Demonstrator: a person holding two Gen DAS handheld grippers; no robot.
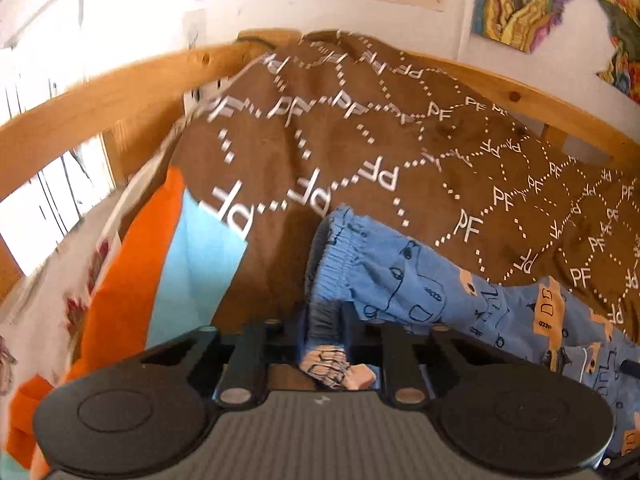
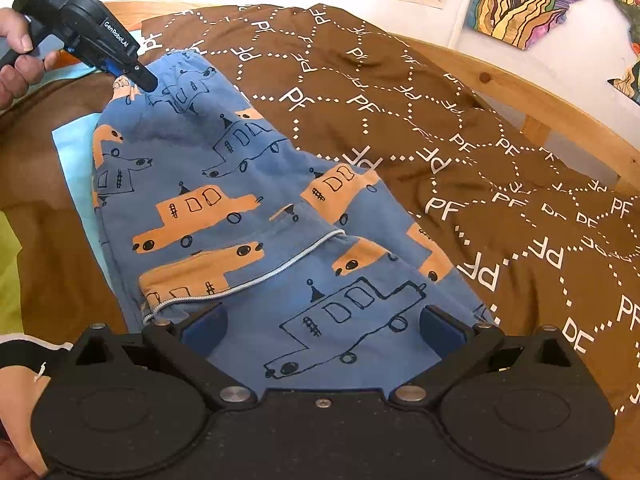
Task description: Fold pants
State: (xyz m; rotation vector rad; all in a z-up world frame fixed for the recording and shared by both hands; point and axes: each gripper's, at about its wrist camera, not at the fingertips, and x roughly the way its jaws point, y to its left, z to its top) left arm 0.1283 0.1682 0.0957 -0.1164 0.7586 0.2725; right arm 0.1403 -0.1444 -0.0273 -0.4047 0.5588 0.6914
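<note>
The left hand-held gripper [image 1: 326,344] is clamped on the waistband corner of the pants [image 2: 248,216], a bunch of blue cloth pinched between its fingers, while the right hand-held gripper [image 2: 322,326] hovers with its jaws spread wide over the other end of the pants, nothing pinched between its blue pads [image 2: 442,330]. Behind everything stands a white wall [image 2: 460,12] hung with bright drawings [image 2: 532,0]. A wooden bed frame [image 2: 520,92] runs along it. A brown blanket [image 2: 440,132] printed with white letters and dotted lines covers the bed. The blue pants, patterned with orange cars, lie flat on that blanket, near a light blue cloth [image 1: 196,264] and an orange cloth [image 1: 132,284].
</note>
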